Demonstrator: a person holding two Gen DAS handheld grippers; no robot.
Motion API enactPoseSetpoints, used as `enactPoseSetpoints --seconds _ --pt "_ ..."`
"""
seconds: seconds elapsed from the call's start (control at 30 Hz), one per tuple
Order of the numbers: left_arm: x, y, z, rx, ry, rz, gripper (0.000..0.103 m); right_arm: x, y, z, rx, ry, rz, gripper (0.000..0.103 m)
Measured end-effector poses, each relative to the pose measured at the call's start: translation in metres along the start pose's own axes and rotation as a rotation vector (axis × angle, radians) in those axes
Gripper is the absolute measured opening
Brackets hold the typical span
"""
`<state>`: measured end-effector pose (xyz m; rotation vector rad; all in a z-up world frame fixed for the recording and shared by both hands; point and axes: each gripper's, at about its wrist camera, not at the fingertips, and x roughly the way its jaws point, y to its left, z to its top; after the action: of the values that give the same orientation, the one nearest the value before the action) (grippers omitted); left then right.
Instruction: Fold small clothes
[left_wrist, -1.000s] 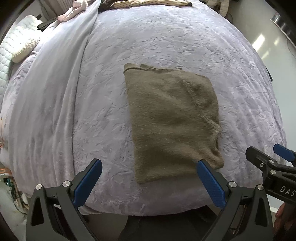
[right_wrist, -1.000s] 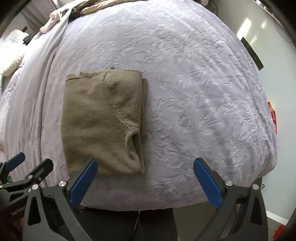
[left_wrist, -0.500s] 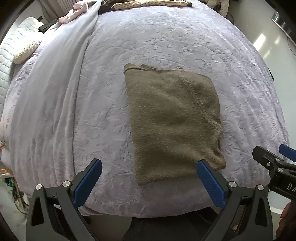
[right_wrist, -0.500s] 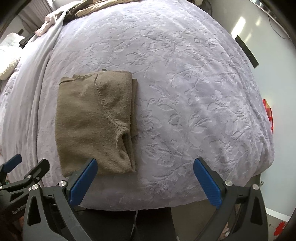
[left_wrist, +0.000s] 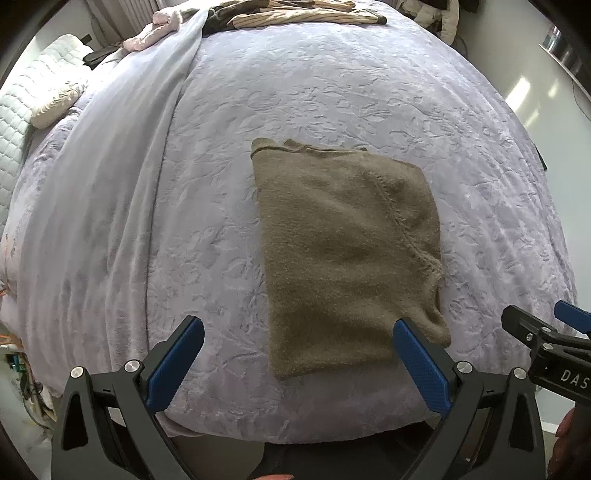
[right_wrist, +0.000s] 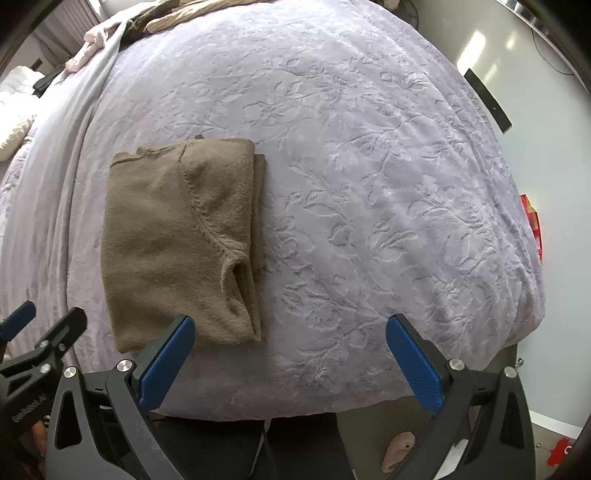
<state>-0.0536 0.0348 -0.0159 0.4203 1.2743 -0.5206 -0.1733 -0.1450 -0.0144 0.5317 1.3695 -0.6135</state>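
A small olive-brown knit garment lies folded into a neat rectangle on the lilac bedspread, near the bed's front edge. It also shows in the right wrist view, left of centre, with folded layers along its right side. My left gripper is open and empty, held above the garment's near edge. My right gripper is open and empty, above bare bedspread just right of the garment. Each gripper shows at the edge of the other's view.
A pile of other clothes lies at the far end of the bed. A paler sheet runs down the left side, with a quilted white pillow beyond. The bed's front edge drops to the floor near me.
Both grippers have drawn back and up a little from the bed, so the garment looks slightly smaller and farther. The garment has not moved. Both grippers stay open.
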Motion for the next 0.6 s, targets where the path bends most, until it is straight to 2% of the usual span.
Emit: enactPoseSetpoints --seconds 0.6 --pt "0.007 0.01 -0.001 -0.018 0.02 0.008 0.103 -0.001 0.028 0.008 -0.074 -0.021 0.014 0.103"
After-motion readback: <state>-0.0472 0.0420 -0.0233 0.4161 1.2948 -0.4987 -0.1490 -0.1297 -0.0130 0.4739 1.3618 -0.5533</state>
